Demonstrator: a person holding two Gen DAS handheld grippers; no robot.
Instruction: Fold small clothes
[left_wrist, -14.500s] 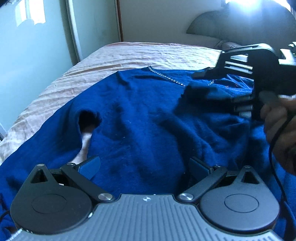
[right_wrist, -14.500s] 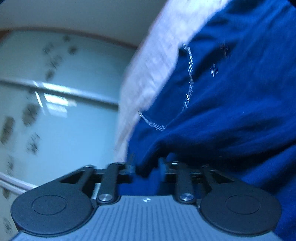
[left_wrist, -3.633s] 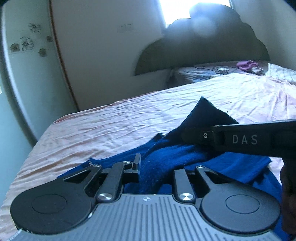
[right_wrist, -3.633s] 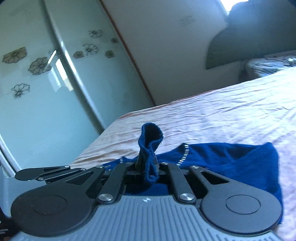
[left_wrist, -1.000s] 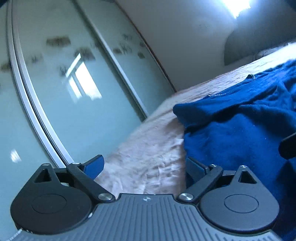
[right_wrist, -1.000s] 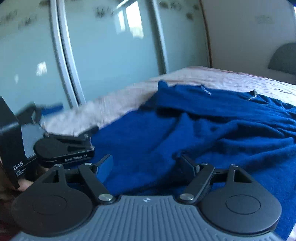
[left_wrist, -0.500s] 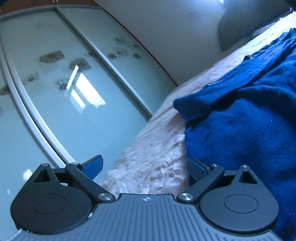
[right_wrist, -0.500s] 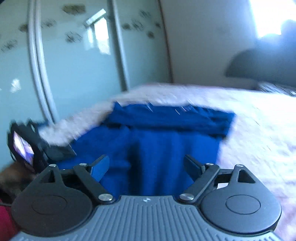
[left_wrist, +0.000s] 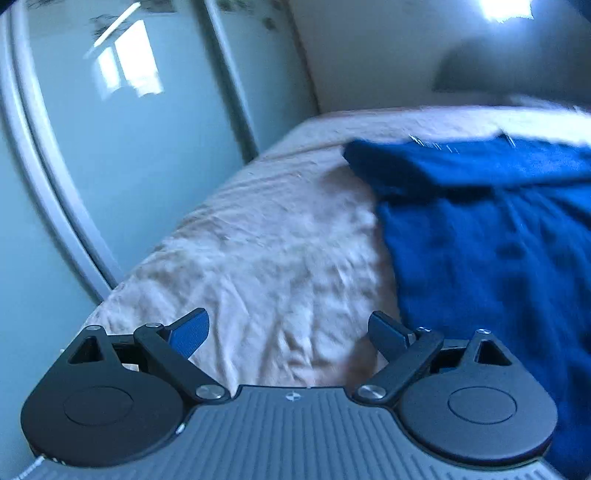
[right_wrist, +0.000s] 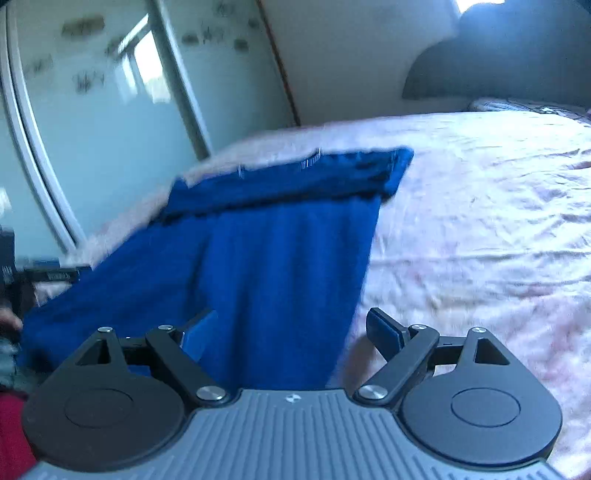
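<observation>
Both grippers, left gripper (left_wrist: 288, 328) and right gripper (right_wrist: 291, 328), are hovering with jaws spread and empty at the blue sweater (right_wrist: 280, 258), lying part-folded on the bed (right_wrist: 480, 221); next, pinching its near hem probably.

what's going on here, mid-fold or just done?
A person is folding a blue garment on a bed with a handheld tool in each hand. Right now neither holds it: the left tool is open over bare sheet beside the cloth, and the right tool has just been opening, empty, above the garment's near edge. The top part of the garment looks folded over. Looks like between folds, not finished.
</observation>
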